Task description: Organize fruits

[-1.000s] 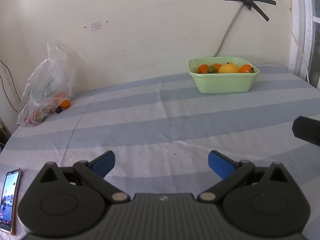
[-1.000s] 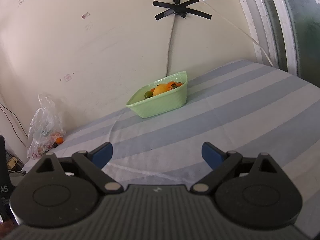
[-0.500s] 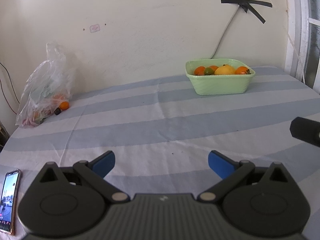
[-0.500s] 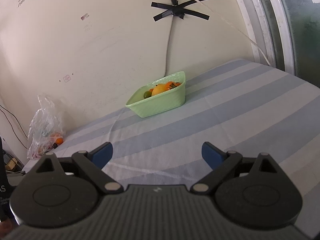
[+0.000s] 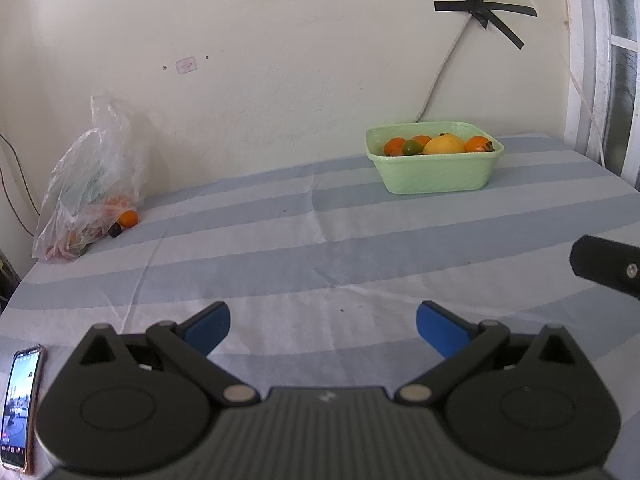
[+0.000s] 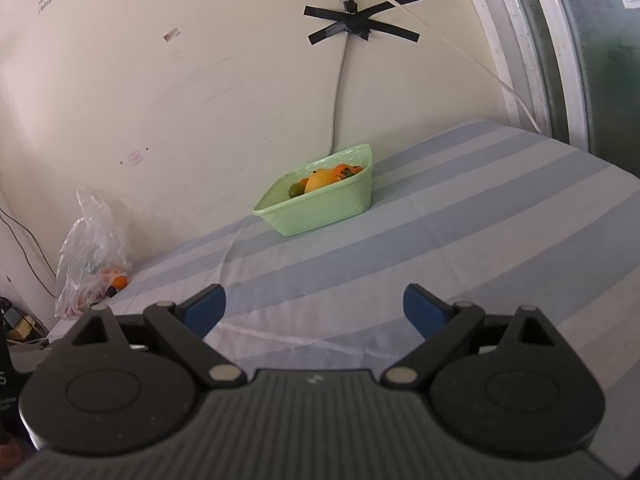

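- While both grippers hang above the striped cloth (image 5: 320, 248), the green tub (image 5: 434, 174) sits far ahead, close to the wall, w/ a grey cable (image 5: 442, 76) running down the wall right behind it.
- Left gripper (image 5: 322, 326): jaws spread wide, nothing btwn the blue pads (image 5: 208, 328). It is well short of the tub, on the near side.
- Right gripper (image 6: 314, 306): jaws spread wide too, nothing held. Also well short of the tub, looking at it from its right side.
- Inside the tub: a big yellow fruit (image 5: 444, 145) in the middle, orange fruits (image 5: 394, 146) on both sides of it, and one small green fruit (image 5: 411, 146) touching the yellow one.
- Far left of the tub, also by the wall, a clear plastic bag (image 5: 90, 188) stands slumped w/ more fruit inside.
- One orange fruit (image 5: 128, 218) and one small dark fruit (image 5: 115, 231) lie at the bag's mouth, on the cloth, on the side facing the tub.
- A phone (image 5: 20, 404) w/ its screen lit lies flat on the cloth, very far from the tub, at the near left edge.
- Black tape (image 6: 362, 26) makes a cross on the wall above the tub.
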Motion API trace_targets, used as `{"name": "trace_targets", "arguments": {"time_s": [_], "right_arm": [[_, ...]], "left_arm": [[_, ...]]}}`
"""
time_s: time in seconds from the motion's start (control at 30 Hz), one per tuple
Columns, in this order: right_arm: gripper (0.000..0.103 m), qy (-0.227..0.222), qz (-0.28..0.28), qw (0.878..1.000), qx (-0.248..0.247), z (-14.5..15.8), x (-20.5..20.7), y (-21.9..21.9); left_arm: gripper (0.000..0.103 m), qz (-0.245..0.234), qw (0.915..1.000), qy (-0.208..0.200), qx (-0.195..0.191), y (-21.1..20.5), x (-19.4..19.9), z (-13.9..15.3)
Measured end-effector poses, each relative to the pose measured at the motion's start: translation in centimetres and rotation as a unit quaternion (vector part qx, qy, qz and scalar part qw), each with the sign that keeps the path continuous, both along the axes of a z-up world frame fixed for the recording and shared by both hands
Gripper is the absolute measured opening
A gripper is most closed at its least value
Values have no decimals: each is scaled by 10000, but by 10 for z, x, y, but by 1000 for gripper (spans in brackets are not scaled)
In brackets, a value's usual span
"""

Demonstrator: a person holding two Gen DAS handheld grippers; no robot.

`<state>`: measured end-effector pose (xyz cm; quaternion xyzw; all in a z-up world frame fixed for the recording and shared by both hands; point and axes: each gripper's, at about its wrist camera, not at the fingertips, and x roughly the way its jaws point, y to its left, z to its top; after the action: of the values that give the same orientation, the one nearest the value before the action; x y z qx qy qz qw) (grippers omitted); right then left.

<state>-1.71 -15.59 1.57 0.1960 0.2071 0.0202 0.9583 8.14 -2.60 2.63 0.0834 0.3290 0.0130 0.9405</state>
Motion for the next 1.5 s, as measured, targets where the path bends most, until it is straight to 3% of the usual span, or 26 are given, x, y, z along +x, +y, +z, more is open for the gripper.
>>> {"name": "trace_targets", "arguments": {"time_s": [0.63,0.93,1.5], "right_arm": [[97,12,-1,10000,36,-1,0,-1],[97,38,32,10000,29,-3,-1,1],[97,10,135,9998,-133,2,-3,8]], "left_arm": [[103,40,9998,179,-54,0,3,-3],[103,194,9997,-119,83,1,-3,4],[103,408,9989,-19,-247,23,-4,6]]}}
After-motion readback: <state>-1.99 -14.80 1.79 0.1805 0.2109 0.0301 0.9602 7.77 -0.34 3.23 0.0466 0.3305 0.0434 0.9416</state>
